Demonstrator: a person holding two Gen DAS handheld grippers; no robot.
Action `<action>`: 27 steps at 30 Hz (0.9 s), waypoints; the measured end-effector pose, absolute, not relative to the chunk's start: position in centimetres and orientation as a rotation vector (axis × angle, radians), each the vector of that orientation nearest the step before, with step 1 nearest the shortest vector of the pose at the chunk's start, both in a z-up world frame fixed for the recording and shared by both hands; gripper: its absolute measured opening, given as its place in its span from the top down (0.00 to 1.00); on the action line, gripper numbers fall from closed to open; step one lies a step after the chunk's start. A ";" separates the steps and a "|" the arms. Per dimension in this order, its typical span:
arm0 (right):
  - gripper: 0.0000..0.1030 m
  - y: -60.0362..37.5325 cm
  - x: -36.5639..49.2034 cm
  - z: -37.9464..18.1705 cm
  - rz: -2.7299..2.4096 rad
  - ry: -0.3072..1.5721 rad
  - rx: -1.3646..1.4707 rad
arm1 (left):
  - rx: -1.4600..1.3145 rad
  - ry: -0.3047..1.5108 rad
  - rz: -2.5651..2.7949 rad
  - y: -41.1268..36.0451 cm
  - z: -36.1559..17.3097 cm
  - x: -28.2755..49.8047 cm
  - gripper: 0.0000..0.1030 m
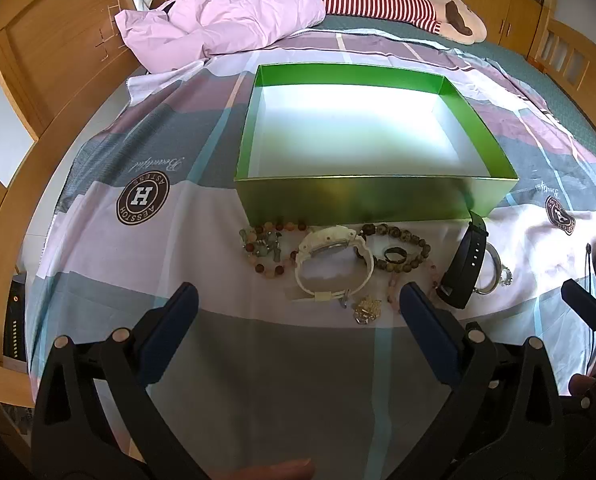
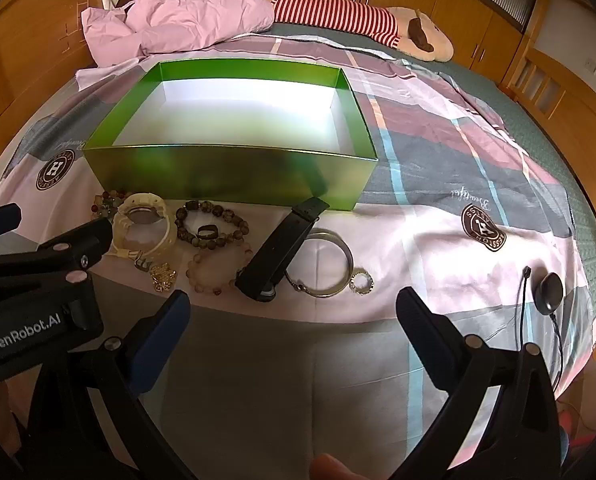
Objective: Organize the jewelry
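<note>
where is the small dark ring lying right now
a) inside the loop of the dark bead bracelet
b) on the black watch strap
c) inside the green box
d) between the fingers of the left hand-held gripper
a: the ring lies on the bedsheet inside the loop of the dark bead bracelet, in front of the green box, whose inside shows no jewelry.

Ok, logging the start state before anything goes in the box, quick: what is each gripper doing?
Left gripper: open, holding nothing, short of the white watch.
Right gripper: open, holding nothing, short of the silver bangle.
</note>
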State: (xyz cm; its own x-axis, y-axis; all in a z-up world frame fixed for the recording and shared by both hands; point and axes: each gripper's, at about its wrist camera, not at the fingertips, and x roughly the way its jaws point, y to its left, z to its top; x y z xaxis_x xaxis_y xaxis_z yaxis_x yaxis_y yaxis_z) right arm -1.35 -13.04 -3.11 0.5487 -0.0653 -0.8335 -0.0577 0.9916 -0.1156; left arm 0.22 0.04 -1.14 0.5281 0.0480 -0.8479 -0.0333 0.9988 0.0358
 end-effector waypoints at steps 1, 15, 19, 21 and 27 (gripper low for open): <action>0.02 -13.0 -1.4 -3.1 -0.004 0.992 -0.134 | 0.017 1.014 0.048 0.0 -1.2 0.2 0.03; 0.02 -12.8 -1.2 -3.4 0.004 1.006 -0.135 | 0.024 1.023 0.050 0.0 -1.4 0.2 0.03; 0.02 -12.8 -1.2 -3.5 0.005 1.009 -0.134 | 0.028 1.029 0.053 0.0 -1.6 0.2 0.03; 0.02 -12.7 -1.2 -3.6 0.005 1.011 -0.135 | 0.030 1.031 0.055 0.0 -1.7 0.2 0.03; 0.02 -12.7 -1.1 -3.8 0.005 1.014 -0.136 | 0.032 1.033 0.055 0.0 -1.7 0.3 0.03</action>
State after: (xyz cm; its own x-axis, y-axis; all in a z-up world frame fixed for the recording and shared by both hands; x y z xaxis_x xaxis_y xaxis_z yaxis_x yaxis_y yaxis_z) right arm -1.14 -12.67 -3.81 0.5293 -0.0589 -0.8464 -0.0678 0.9915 -0.1114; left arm 0.32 0.05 -1.72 0.5108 0.0608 -0.8576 -0.0304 0.9982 0.0526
